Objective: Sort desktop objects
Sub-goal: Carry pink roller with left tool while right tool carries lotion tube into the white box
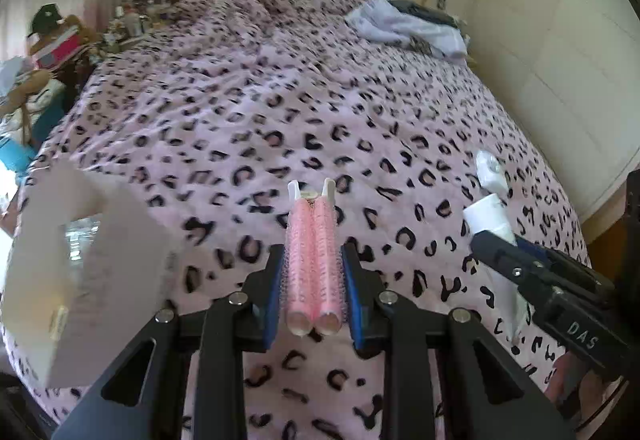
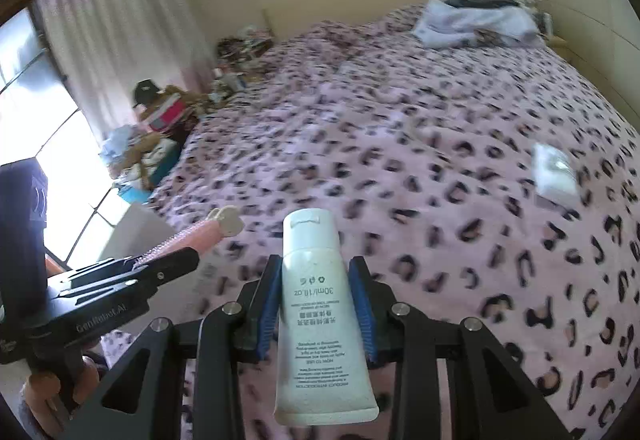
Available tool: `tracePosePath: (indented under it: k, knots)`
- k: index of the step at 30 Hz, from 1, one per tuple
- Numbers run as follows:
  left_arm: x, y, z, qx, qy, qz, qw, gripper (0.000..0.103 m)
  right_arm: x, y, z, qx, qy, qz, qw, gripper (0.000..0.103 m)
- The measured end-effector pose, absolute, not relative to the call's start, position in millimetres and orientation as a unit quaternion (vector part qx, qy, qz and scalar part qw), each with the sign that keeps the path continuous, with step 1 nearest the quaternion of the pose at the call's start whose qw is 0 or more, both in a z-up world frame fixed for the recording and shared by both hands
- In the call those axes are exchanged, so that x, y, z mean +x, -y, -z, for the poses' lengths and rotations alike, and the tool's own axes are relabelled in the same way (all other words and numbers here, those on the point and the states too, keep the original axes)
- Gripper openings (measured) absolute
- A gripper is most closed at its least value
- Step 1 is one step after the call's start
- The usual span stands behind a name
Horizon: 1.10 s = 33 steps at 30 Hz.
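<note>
Closest to us, the left gripper (image 1: pixel 313 276) is closed on a pink hair roller clip (image 1: pixel 313 260). Its two blue pads (image 1: pixel 273 300) press the clip from both sides, and the white tips of the clip point forward, away from the camera. The clip is held above the bed cover (image 1: pixel 280 100), not touching it.

The right gripper (image 2: pixel 319 294) is closed on a white cream tube (image 2: pixel 316 304). The cap end of the tube points forward, and the flat crimped end hangs down toward the camera. The print on the tube appears upside down in the right wrist view. From the left wrist view we see the same tube (image 1: pixel 490 218) held at the right side, also above the cover.

At the left, just beside the left gripper, stands a white box (image 1: pixel 92 256) with an opening cut in its side. A little farther on the cover, at the right, lies a small white packet (image 2: pixel 554 172), well apart from both grippers.

Far away, near the wall, a heap of light clothes (image 1: pixel 408 26) lies on the bed. At the far left there is a cluttered pile of things (image 2: pixel 168 116) beside the curtain (image 2: pixel 116 24).
</note>
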<state>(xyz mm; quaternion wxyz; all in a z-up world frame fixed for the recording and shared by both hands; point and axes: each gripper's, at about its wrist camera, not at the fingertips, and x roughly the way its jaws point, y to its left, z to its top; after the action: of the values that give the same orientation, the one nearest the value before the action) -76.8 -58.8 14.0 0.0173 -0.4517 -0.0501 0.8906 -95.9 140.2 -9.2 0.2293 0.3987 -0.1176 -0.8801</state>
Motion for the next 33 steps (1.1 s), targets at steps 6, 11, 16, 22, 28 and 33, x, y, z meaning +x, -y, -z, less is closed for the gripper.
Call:
tracePosePath:
  k: [6, 11, 16, 22, 28, 33]
  knots:
    - [-40.2, 104.9, -48.1, -0.428, 0.069, -0.901, -0.011, 0.028, -83.4, -84.5, -22.0, 0.385, 0.102, 0.875, 0.275, 0.034]
    - [-13.4, 144.3, -65.0, -0.414, 0.085, -0.905, -0.042, 0.028, -75.1, -42.7, -39.7, 0.379, 0.088, 0.868, 0.310, 0.034]
    - [5.6, 177.7, -77.3, -0.404, 0.096, -0.907, -0.070, 0.028, -69.2, -2.1, -53.1, 0.375, 0.074, 0.859, 0.341, 0.034]
    - [20.3, 212.0, -85.1, -0.394, 0.108, -0.908, -0.093, 0.028, -67.3, 40.2, -66.0, 0.370, 0.058, 0.850, 0.369, 0.034]
    - [25.1, 235.5, -83.7, -0.392, 0.120, -0.906, -0.106, 0.028, -71.2, 79.5, -75.2, 0.368, 0.042, 0.843, 0.391, 0.034]
    - [28.0, 252.6, -81.4, -0.391, 0.127, -0.904, -0.116, 0.028, -75.0, 107.5, -79.2, 0.368, 0.030, 0.837, 0.404, 0.034]
